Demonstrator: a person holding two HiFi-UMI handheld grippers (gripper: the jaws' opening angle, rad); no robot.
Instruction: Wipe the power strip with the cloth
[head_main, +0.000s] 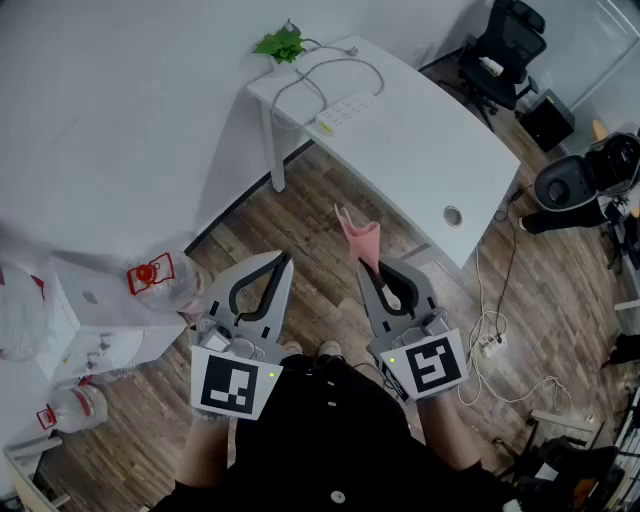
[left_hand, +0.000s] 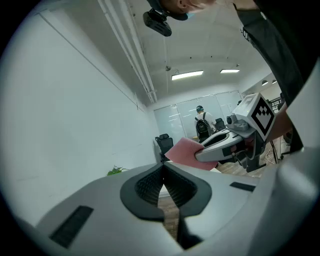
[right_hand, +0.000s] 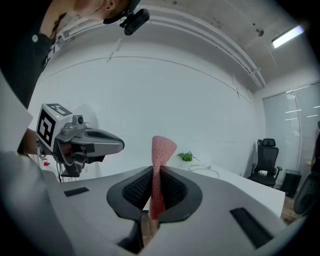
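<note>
Power strip (head_main: 345, 108) lying on white worktop (head_main: 425, 155), well ahead of right claw (head_main: 374, 266). Pink cloth (head_main: 360, 238) pinched upright there, jaws closed on it. Left claw (head_main: 284, 259) closed tight, empty, just beside right claw.

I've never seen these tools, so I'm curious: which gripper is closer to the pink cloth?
Right. The right gripper is clamped on the pink mesh cloth; the left gripper, shut and empty, sits apart to the cloth's left.

White desk (head_main: 430, 150) ahead of the right gripper (head_main: 378, 272) — green plant (head_main: 281, 43) on its far corner, office chair (head_main: 505, 45) further right.
</note>
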